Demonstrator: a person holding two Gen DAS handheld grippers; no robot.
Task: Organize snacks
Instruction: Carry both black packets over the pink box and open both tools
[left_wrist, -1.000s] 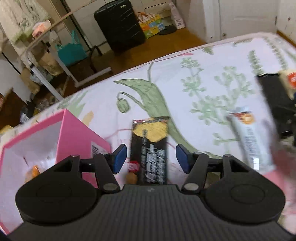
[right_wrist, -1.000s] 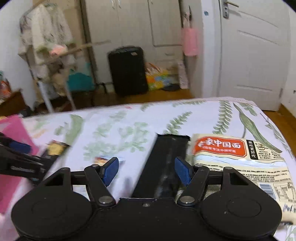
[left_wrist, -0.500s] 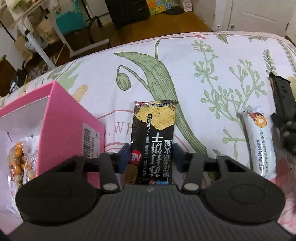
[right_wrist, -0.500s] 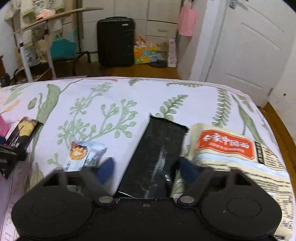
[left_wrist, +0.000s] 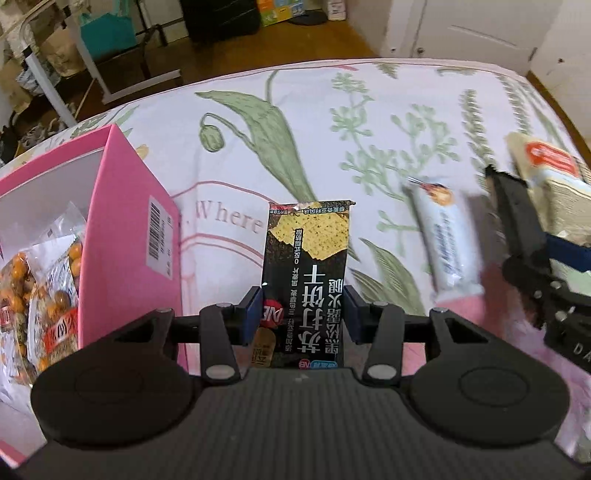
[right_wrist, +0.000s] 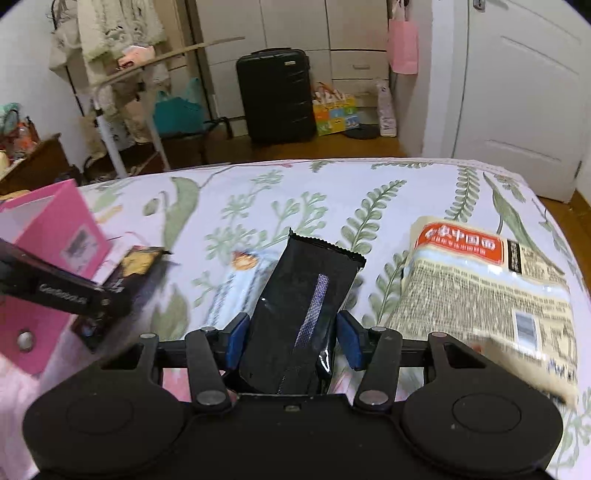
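My left gripper (left_wrist: 303, 314) is shut on a black cracker packet (left_wrist: 306, 273) with Chinese writing, held over the floral bedsheet. A pink box (left_wrist: 125, 236) stands just to its left with bags of orange snacks (left_wrist: 44, 295) inside. My right gripper (right_wrist: 291, 341) is shut on a plain black snack packet (right_wrist: 306, 306). The right gripper also shows at the right edge of the left wrist view (left_wrist: 535, 266). A white snack bar (left_wrist: 443, 236) lies between the two grippers. A large noodle pack (right_wrist: 480, 280) lies to the right of the right gripper.
The bed's far edge (right_wrist: 332, 162) drops to a wooden floor. Beyond it stand a black suitcase (right_wrist: 275, 94), a clothes rack (right_wrist: 110, 92) and a white door (right_wrist: 517, 92). The pink box also shows in the right wrist view (right_wrist: 55, 229).
Both grippers have closed from open onto their packets. The left one came down over the cracker packet beside the pink box; the right one closed on the black packet and tilted it.
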